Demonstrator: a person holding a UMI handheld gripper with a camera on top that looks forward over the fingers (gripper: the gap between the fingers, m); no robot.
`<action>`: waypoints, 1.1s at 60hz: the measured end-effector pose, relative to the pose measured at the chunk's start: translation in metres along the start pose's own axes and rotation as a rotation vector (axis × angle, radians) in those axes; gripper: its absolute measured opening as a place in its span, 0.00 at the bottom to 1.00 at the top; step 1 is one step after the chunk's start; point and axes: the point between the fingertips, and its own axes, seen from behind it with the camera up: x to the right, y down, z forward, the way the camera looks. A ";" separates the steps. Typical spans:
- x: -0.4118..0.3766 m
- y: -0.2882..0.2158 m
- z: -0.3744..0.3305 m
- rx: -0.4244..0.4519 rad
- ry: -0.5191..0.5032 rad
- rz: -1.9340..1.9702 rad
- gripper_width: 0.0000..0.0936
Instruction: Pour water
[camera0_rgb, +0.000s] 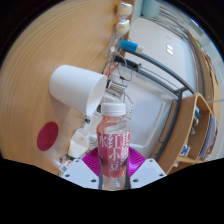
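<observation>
A clear plastic bottle (113, 145) with a pink-red label bearing white characters stands between my fingers, and my gripper (112, 163) is shut on it, both magenta pads (92, 160) pressing its sides. The bottle's open neck (113, 106) points up and away. Just beyond and to the left of the neck, a white paper cup (78, 87) hangs tilted, its open mouth facing right toward the bottle top. I cannot see what holds the cup.
A beige tabletop (40, 60) lies to the left, with a dark red round object (47, 136) on it. A white surface (150, 110) spreads to the right, crossed by a cable (155, 62). Wooden shelving (196, 125) stands at the far right.
</observation>
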 end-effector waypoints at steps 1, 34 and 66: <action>0.001 0.000 0.000 0.000 0.003 -0.033 0.33; 0.013 0.007 -0.003 -0.028 0.016 0.136 0.33; -0.035 0.020 0.006 0.063 -0.228 1.931 0.35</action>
